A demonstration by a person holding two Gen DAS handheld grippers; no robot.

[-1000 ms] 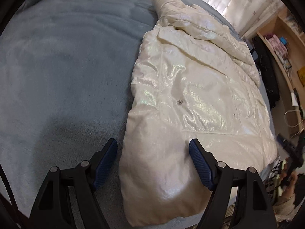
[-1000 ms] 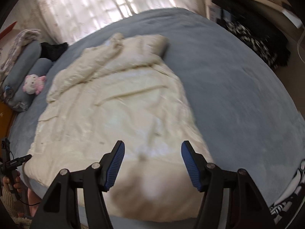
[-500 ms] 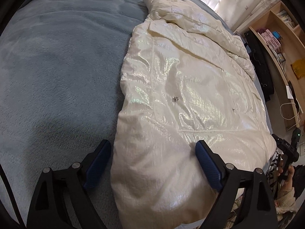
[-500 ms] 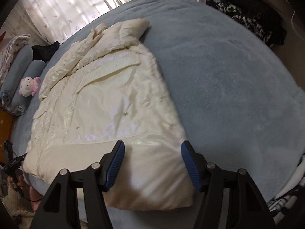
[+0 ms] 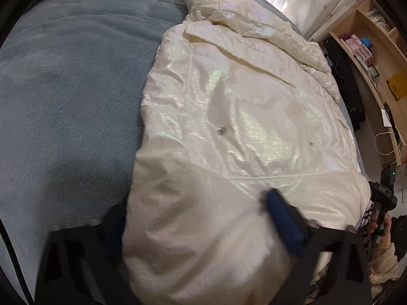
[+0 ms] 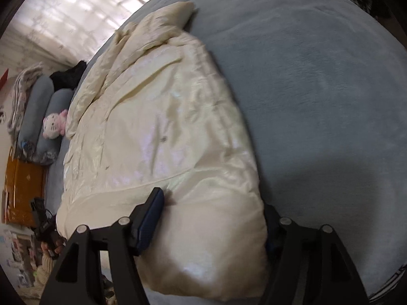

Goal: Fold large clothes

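Note:
A large cream puffy coat lies spread on a grey-blue bed; it also shows in the right wrist view. My left gripper is open, its fingers straddling the coat's near left hem corner. My right gripper is open, its fingers straddling the near right hem corner. The hem bulges between the blue pads. The far pad of each gripper is partly hidden by the coat.
A pink-white plush toy and grey bolster pillows lie at the head of the bed. Wooden shelves and a dark hanging garment stand beside the bed. Curtains hang at the back.
Both grippers have moved forward and down onto the coat's near hem, so that the corners now sit between the open fingers.

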